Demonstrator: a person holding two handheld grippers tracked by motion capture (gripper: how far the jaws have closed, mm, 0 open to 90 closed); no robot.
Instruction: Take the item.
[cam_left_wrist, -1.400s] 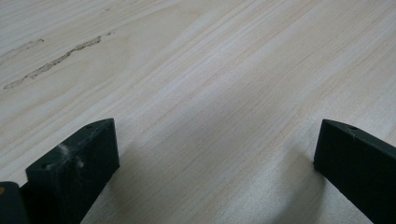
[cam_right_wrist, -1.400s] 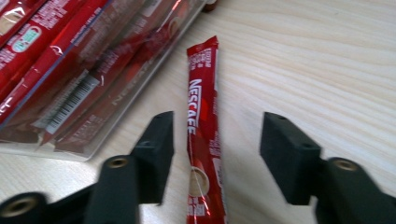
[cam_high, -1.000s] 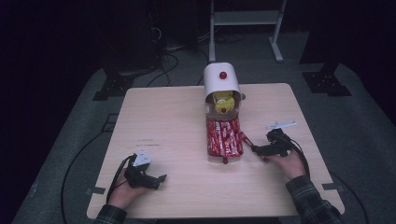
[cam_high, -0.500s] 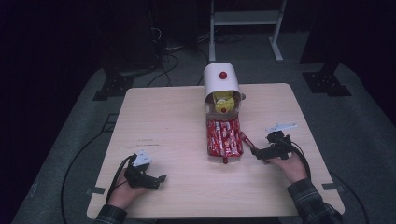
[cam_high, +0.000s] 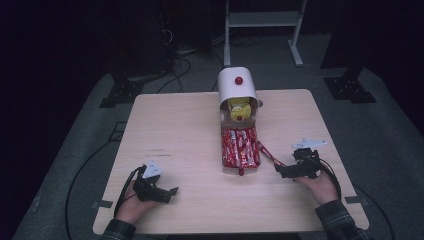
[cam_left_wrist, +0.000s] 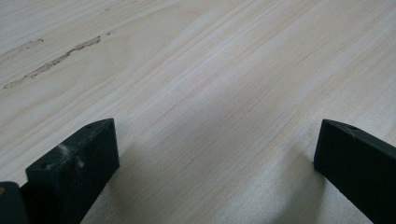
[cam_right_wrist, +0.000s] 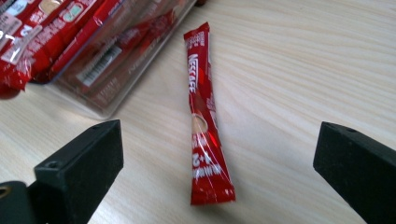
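Note:
A single red Nescafe sachet (cam_right_wrist: 201, 121) lies flat on the wooden table (cam_high: 180, 130), just right of a clear tray (cam_high: 223, 169) packed with several more red sachets (cam_high: 240, 146). My right gripper (cam_right_wrist: 219, 135) is open, its jaws wide on either side of the loose sachet (cam_high: 267, 152) and not touching it. In the high view the right gripper (cam_high: 279, 170) sits low at the table's right side, pointing left toward the tray. My left gripper (cam_high: 171, 192) rests near the front left, open over bare wood (cam_left_wrist: 217, 135).
A white dome-shaped container (cam_high: 237, 86) with a red knob stands behind the tray, with yellow items (cam_high: 239, 106) in its open mouth. The tray's clear wall (cam_right_wrist: 116, 79) lies close to the left of the loose sachet. A metal stand (cam_high: 262, 20) rises beyond the table.
My right gripper has drawn back slightly toward the table's near edge. The left gripper and the sachets have stayed put.

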